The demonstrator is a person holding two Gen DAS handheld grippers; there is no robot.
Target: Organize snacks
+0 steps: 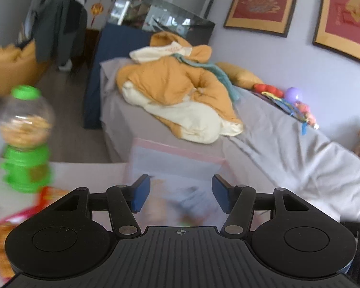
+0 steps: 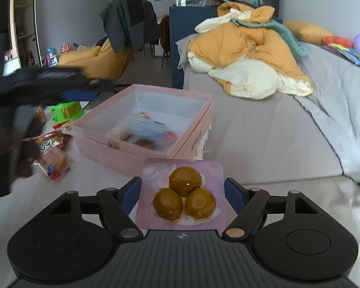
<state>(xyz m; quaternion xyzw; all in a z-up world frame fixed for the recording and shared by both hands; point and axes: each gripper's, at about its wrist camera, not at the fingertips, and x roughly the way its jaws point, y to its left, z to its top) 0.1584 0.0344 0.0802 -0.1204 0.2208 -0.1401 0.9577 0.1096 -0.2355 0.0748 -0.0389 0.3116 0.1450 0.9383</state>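
Right gripper [image 2: 183,192] clamped on pink egg pack [image 2: 180,192], just short of pink box [image 2: 192,141]. Left gripper [image 1: 180,195] wide, empty. Risk: slick film slipping before reaching box.

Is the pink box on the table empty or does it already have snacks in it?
Not empty. The lidless pink box already holds a few wrapped snacks on its floor, with room left.
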